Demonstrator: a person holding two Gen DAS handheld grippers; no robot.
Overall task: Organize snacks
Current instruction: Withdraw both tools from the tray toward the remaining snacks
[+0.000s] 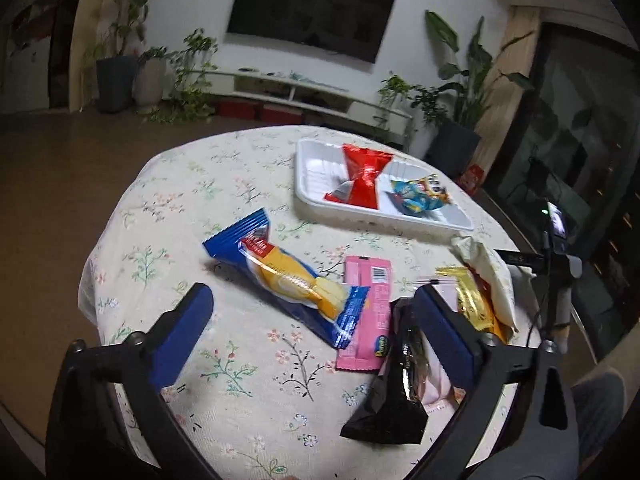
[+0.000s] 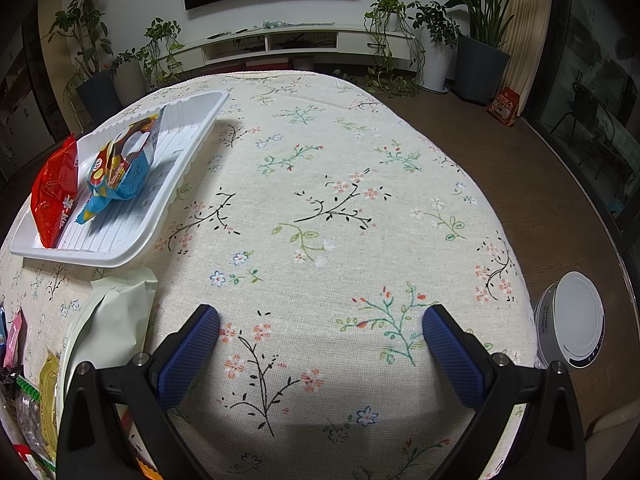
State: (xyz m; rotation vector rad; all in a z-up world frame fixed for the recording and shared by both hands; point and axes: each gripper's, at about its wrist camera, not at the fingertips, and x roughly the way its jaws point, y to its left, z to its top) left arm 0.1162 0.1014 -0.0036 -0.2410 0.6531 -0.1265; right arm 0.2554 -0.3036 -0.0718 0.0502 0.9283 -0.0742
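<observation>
Left tool [image 1: 314, 304] is held wide, nothing gripped; between its fingers lie a blue-and-yellow packet [image 1: 288, 278] and a pink packet [image 1: 366, 312]; a black packet [image 1: 394, 392] touches its right finger; ahead to the right, a white tray [image 1: 316, 168] carries a red packet [image 1: 362, 176]. Right tool [image 2: 320, 320] is held wide over bare surface [image 2: 340, 160]; the tray [image 2: 180, 160] is seen ahead to its left.

The left tongs [image 1: 312, 300] are hanging wide apart over the worktop [image 1: 192, 184], gripping nothing. Between them a blue-and-yellow snack packet [image 1: 286, 280] is lying aslant, overlapping a pink packet [image 1: 368, 312]. A black packet [image 1: 394, 392] is lying against the right finger [image 1: 444, 332]. Toward the far edge a white tray [image 1: 316, 168] is holding a red packet [image 1: 364, 174] and a light-blue packet [image 1: 420, 196]
</observation>
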